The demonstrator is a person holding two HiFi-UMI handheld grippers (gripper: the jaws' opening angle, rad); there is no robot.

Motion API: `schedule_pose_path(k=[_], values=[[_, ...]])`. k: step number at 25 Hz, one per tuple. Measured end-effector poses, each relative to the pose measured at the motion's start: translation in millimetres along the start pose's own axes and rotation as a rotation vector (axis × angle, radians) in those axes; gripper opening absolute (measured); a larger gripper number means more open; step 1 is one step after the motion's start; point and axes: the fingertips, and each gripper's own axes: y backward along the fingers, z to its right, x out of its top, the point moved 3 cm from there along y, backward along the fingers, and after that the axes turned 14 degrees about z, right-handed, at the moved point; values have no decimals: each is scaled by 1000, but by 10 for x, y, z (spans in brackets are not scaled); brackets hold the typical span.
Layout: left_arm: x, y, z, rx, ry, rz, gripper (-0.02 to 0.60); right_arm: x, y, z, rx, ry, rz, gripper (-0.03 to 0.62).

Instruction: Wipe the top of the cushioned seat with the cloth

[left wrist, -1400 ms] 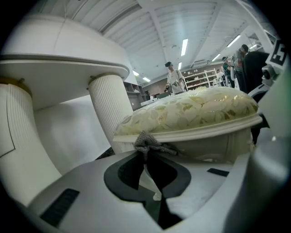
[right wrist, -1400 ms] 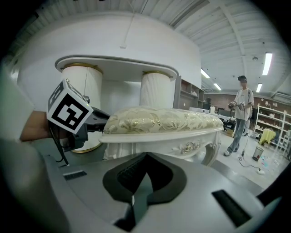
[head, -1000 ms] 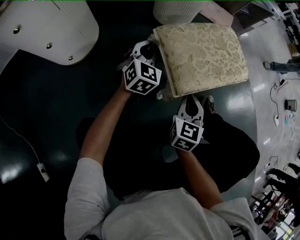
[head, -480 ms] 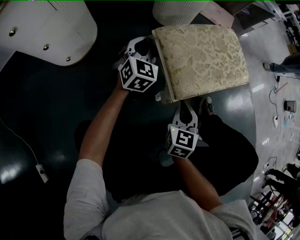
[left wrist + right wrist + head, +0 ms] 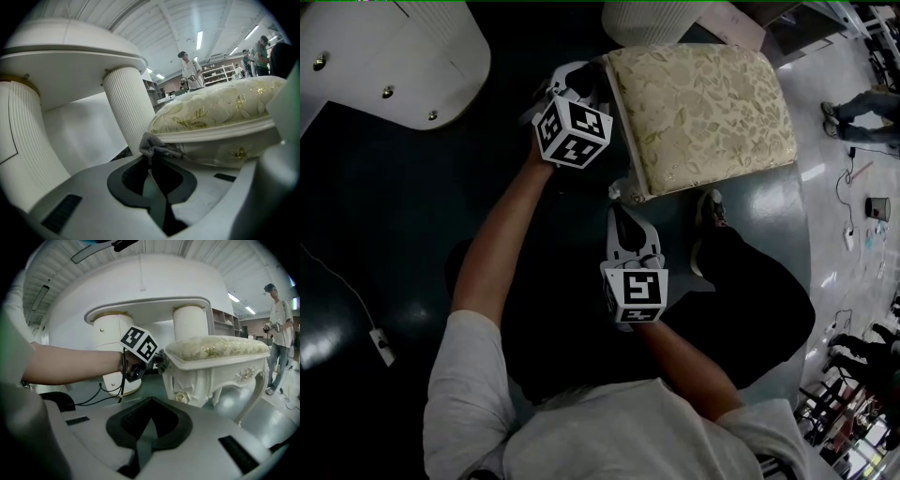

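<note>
Grey cloth [image 5: 157, 146] pinched between left gripper's [image 5: 149, 161] fingers [image 5: 101, 180].

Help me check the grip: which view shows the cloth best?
The left gripper view: the grey cloth is pinched at the left gripper's tips, beside the seat. The head view hides it behind that gripper; the right gripper view barely shows it.

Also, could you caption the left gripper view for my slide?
Left gripper pinches a grey cloth beside the cushioned seat, white fluted column behind.

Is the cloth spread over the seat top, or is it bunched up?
Bunched up. The cloth is a crumpled wad pinched in the left gripper, beside the seat, not on top.
</note>
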Motion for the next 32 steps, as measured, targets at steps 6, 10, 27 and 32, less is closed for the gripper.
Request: schedule_pose_path(k=[6, 10, 27, 32], values=[[-19, 124, -85, 41, 49, 6, 35, 322, -152, -40, 28, 10, 59, 9], [-9, 222, -106, 70, 91, 8, 35, 521, -232, -169, 112, 59, 92, 9], [269, 900, -556, 396, 143, -217, 35, 1221, -386, 69, 395, -228, -97, 9], [878, 1188, -674, 368, 180, -315, 35, 1859, -189, 8, 506, -154, -106, 9]])
